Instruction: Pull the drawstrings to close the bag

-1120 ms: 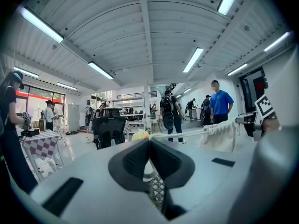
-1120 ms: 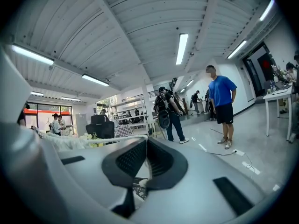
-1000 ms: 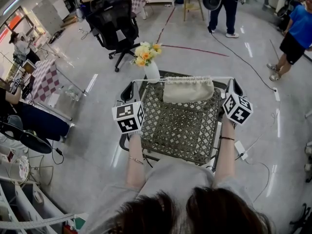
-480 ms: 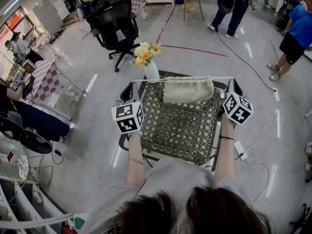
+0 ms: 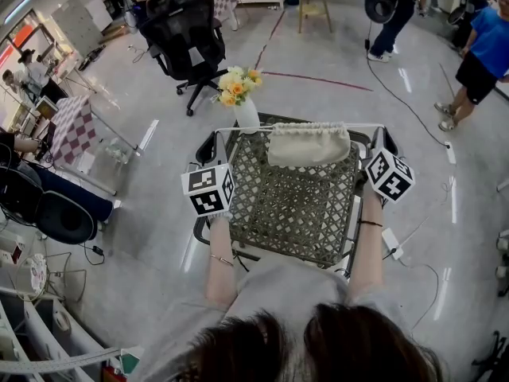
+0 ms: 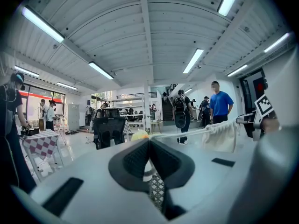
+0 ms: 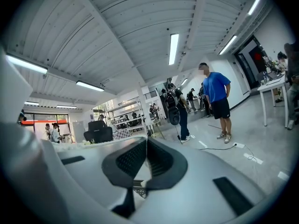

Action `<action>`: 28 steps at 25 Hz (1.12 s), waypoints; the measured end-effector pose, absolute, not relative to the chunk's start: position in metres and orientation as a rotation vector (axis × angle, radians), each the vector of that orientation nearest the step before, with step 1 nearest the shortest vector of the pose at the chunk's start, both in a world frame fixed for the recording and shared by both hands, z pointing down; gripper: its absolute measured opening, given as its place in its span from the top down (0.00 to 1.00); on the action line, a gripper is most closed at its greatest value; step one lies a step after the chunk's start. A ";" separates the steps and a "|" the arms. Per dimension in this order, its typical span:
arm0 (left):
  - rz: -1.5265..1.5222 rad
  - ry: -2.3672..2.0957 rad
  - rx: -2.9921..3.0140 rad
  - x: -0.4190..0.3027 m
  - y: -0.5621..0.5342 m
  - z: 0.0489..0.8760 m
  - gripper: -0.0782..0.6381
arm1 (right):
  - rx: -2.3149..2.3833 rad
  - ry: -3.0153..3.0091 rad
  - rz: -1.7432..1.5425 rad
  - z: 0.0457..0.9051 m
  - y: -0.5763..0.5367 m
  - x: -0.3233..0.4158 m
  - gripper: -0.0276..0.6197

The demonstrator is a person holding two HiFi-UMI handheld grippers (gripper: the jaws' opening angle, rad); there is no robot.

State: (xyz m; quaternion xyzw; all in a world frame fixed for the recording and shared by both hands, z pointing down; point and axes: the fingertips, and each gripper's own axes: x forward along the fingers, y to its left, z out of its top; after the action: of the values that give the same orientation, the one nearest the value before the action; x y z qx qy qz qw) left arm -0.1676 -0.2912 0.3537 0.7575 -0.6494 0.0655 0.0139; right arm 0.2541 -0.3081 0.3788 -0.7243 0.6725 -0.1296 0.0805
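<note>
A cream drawstring bag [image 5: 308,146] lies at the far side of the woven table top [image 5: 294,205], its mouth gathered. Its white drawstring [image 5: 246,130] runs taut to both sides along the far edge. My left gripper [image 5: 217,140] is at the left end of the cord, jaws shut on it; in the left gripper view the cord leads from the jaw tips [image 6: 149,139] across to the bag [image 6: 223,135]. My right gripper [image 5: 380,138] holds the right end, jaws [image 7: 146,138] pressed together on the thin cord. Both grippers point away from me, about level.
A white vase of yellow flowers [image 5: 242,102] stands at the table's far left corner, close to the left gripper. A black office chair [image 5: 187,42] stands beyond it. People stand at the back right [image 5: 485,54]. Cables lie on the floor to the right [image 5: 398,249].
Both grippers and the bag stay where they were, cord still taut. A person in the background has walked to the right.
</note>
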 end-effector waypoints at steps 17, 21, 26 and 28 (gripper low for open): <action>0.181 -2.014 2.360 -0.169 -0.293 0.354 0.85 | -2.173 1.945 -0.415 0.378 -0.309 0.263 0.92; 0.183 -2.015 2.360 -0.169 -0.292 0.355 0.85 | -2.175 1.933 -0.422 0.379 -0.309 0.266 0.92; 0.180 -2.022 2.356 -0.171 -0.293 0.354 0.85 | -2.176 1.924 -0.425 0.380 -0.310 0.267 0.92; 0.176 -2.023 2.354 -0.171 -0.293 0.355 0.85 | -2.179 1.921 -0.426 0.380 -0.310 0.267 0.92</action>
State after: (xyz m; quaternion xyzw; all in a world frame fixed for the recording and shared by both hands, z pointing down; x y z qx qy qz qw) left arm -0.1715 -0.2929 0.3546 0.7571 -0.6506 0.0567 0.0166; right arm 0.2671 -0.3104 0.3802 -0.7382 0.6509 -0.1442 0.1029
